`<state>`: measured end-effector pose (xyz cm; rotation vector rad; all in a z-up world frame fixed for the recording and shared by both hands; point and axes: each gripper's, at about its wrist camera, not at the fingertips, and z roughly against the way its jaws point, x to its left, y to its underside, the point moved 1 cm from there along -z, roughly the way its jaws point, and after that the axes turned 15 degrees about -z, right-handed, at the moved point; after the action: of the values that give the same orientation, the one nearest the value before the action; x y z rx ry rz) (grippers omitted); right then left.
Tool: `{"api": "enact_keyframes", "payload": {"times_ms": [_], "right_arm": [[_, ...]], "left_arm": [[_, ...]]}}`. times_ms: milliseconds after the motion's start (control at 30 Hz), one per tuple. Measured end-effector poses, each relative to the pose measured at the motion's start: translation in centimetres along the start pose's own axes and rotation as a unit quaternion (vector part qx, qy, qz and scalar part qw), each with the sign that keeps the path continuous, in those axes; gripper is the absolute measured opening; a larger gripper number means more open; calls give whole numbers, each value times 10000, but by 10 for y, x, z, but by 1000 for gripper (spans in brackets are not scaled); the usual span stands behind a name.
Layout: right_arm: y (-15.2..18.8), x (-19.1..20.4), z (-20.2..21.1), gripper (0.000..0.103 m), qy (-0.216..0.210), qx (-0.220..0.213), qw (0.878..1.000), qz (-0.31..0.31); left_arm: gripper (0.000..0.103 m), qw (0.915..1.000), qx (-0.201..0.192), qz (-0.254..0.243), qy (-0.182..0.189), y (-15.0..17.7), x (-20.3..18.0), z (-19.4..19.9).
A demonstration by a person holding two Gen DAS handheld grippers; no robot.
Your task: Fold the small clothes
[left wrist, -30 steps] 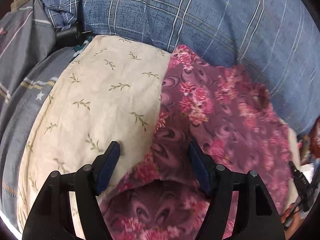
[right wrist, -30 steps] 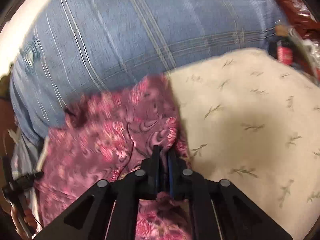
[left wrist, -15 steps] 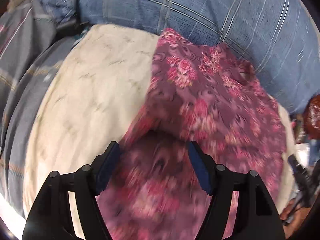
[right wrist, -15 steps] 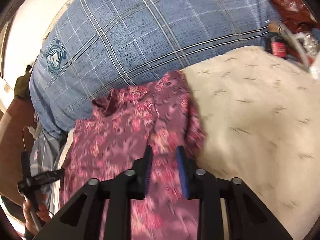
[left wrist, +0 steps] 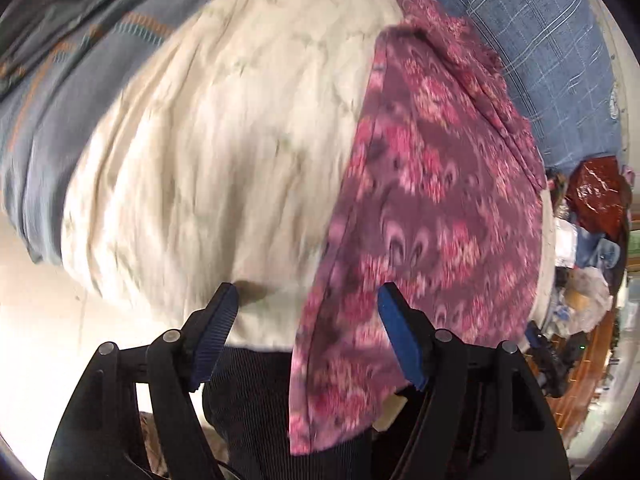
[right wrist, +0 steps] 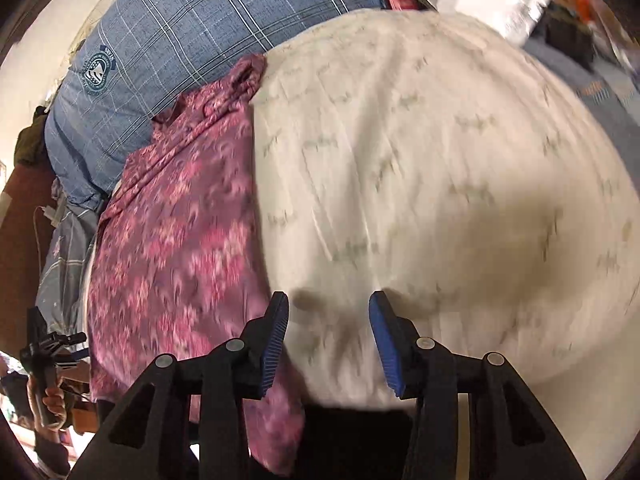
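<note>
Risk of the draped purple floral fabric garment point(left wrist: 424, 216) sliding off the cream leaf-print cushion point(right wrist: 420, 184), left gripper point(left wrist: 308, 336) open, right gripper point(right wrist: 328, 340) opening on nothing.

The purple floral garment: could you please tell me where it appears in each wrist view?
Left wrist: the purple floral garment fills the right of centre, hanging off the bed's near edge.
Right wrist: it lies at the left.
Shared landmark: the cream leaf-print cover that it lies on.
</note>
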<state>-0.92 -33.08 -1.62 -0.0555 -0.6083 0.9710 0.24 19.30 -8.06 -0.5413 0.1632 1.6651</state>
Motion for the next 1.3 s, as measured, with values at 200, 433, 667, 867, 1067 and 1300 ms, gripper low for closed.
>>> {"api": "enact_keyframes", "payload": {"times_ms": [200, 433, 667, 867, 1067, 1300], "right_arm": [[28, -4, 5, 53, -168, 201, 9995, 180], [54, -2, -3, 54, -423, 767, 9958, 262], [76, 29, -18, 10, -296, 874, 9875, 1275], [59, 32, 2, 5, -1110, 912, 9853, 929], [21, 38, 21, 5, -2082, 599, 9761, 152], [-31, 65, 19, 5, -2451, 266, 9689, -208]], "left_arm": [[73, 9978, 439, 178, 473, 44, 1, -20], [76, 9987, 409, 56, 285, 46, -15, -28], [50, 9974, 322, -529, -380, 44, -37, -27], [4, 9972, 47, -683, 315, 35, -55, -3], [4, 9905, -400, -295, 1284, 3, -64, 7], [4, 9817, -949, -77, 1650, -60, -62, 21]]}}
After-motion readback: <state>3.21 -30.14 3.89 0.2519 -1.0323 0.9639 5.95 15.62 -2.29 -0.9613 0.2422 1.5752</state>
